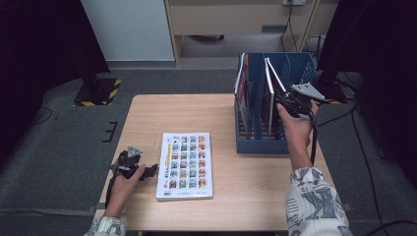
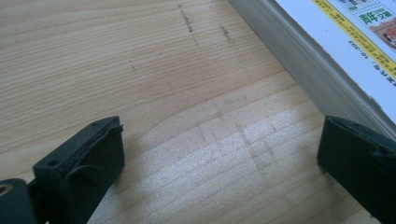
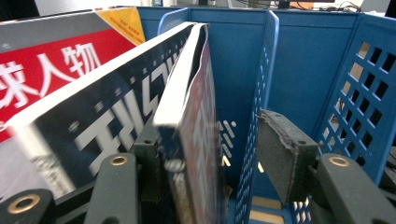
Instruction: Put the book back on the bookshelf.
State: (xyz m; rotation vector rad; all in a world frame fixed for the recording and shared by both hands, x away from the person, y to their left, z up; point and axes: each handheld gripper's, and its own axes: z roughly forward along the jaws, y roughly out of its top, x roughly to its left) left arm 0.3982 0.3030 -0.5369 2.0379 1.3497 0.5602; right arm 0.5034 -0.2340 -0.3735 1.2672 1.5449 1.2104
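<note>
A thick book with a grid of small pictures on its cover [image 1: 184, 166] lies flat on the wooden table [image 1: 147, 113]. My left gripper [image 1: 150, 169] rests on the table at that book's left edge. In the left gripper view it [image 2: 219, 158] stands open over bare wood, the book's page edge [image 2: 299, 51] by its right jaw. My right gripper [image 1: 281, 96] is up at the blue file rack [image 1: 300, 66]. Its jaws [image 3: 212, 135] straddle the top of a dark-covered book [image 3: 116, 121] standing in the rack. The right pad [image 3: 280, 140] stands apart from the book.
A red-and-white book [image 3: 46, 65] stands in the rack's left compartment, next to the dark one. A blue divider [image 3: 261, 84] and the perforated rack wall [image 3: 364, 79] lie just right of my right gripper. Grey floor surrounds the table.
</note>
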